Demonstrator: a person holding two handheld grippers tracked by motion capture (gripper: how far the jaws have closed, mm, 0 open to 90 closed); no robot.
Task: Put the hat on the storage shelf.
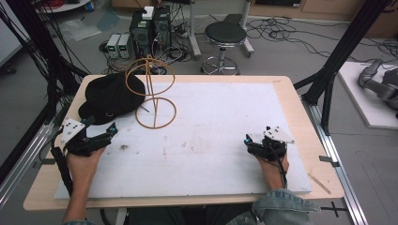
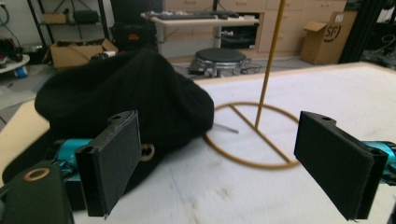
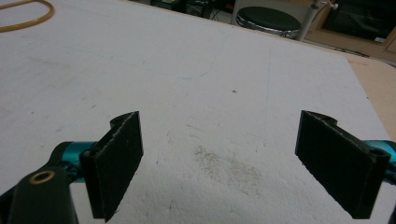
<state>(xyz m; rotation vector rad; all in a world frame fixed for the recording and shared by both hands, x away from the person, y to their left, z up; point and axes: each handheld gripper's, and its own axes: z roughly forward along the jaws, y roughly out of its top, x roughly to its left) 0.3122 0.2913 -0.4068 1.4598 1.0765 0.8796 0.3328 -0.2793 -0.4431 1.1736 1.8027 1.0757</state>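
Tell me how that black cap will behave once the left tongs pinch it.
The black cap slumps in a soft heap, so it will probably sag and fold when lifted. Its fabric looks light and grippy, unlikely to slip. It lies against the wire hat stand, which might get nudged.

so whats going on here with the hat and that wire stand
A person holds a tool in each hand over a white-topped table. The left tool is open and aimed at a black hat lying beside a gold wire stand, not yet touching it. The right tool is also open, over bare board, holding nothing.
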